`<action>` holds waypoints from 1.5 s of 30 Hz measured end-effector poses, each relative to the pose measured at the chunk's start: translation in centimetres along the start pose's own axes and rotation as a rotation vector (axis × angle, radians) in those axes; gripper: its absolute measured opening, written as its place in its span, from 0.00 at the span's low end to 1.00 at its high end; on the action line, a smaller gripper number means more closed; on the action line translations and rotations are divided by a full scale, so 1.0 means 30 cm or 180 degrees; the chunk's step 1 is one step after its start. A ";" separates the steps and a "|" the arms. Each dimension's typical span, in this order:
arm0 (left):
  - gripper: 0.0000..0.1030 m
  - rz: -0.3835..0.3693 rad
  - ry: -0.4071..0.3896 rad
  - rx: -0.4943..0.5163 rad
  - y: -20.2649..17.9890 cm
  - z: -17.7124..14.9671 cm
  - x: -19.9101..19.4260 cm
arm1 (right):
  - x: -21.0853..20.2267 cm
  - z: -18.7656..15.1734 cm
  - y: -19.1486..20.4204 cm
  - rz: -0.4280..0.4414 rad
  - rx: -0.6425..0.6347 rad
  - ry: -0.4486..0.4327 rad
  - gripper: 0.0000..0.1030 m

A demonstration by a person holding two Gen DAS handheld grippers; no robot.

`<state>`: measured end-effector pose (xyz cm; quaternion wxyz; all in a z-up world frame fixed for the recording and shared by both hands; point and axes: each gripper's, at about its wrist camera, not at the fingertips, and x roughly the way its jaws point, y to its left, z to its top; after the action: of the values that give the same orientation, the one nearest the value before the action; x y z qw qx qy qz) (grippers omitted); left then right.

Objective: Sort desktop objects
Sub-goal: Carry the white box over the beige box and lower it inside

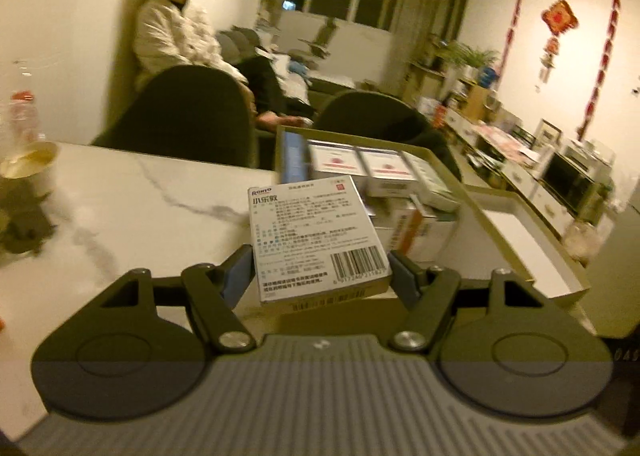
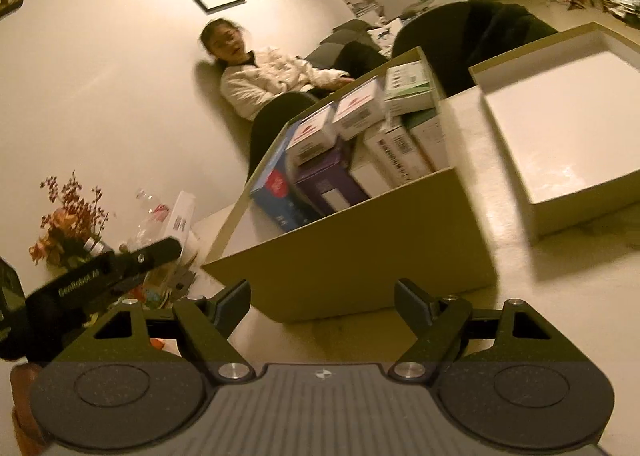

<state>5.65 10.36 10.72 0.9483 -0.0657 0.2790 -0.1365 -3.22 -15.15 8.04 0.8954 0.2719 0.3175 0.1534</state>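
Gripped between the left gripper's (image 1: 320, 268) jaws, a white medicine box (image 1: 316, 240) hangs above the marble surface (image 1: 132, 207), just before the filled cardboard tray (image 1: 448, 167). Right gripper (image 2: 322, 300): jaws spread, holding nothing.

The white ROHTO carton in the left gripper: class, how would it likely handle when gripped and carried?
The white ROHTO carton looks like thin card, so probably light and crushable under a hard squeeze. The left gripper clamps only its near end, so it may tilt. Flat faces: unlikely to roll.
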 end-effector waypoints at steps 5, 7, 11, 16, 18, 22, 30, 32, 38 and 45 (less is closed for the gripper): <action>0.69 -0.0254 0.0274 -0.0003 -0.052 0.046 0.104 | -0.019 0.017 -0.048 -0.0071 0.0077 -0.0050 0.81; 0.69 -0.0372 0.0443 -0.0055 -0.066 0.067 0.156 | -0.019 0.023 -0.066 -0.0102 0.0105 -0.0058 0.81; 0.69 -0.0439 0.0738 -0.0027 -0.106 0.081 0.259 | -0.027 0.031 -0.096 -0.0130 0.0170 -0.0074 0.81; 0.69 -0.0524 0.1091 -0.0031 -0.171 0.082 0.369 | -0.036 0.037 -0.133 -0.0176 0.0233 -0.0091 0.81; 0.69 -0.0585 0.1246 -0.0099 -0.189 0.086 0.413 | -0.037 0.039 -0.148 -0.0196 0.0259 -0.0096 0.81; 0.69 -0.0569 0.1431 -0.0040 -0.232 0.101 0.473 | -0.039 0.045 -0.177 -0.0236 0.0312 -0.0106 0.81; 0.69 -0.0523 0.1824 0.0066 -0.309 0.087 0.566 | -0.042 0.055 -0.225 -0.0302 0.0387 -0.0124 0.81; 0.69 -0.0523 0.1892 0.0052 -0.315 0.076 0.578 | -0.042 0.056 -0.233 -0.0315 0.0395 -0.0130 0.81; 0.69 -0.0477 0.1992 0.0002 -0.321 0.057 0.593 | -0.044 0.061 -0.255 -0.0350 0.0421 -0.0145 0.81; 0.69 -0.0450 0.2049 -0.0045 -0.324 0.043 0.595 | -0.035 0.055 -0.261 -0.0365 0.0431 -0.0135 0.81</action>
<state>18.59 -4.12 4.61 0.7991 -0.0450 0.5601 -0.2138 -2.14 -22.56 5.07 0.8888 0.3164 0.3232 0.0743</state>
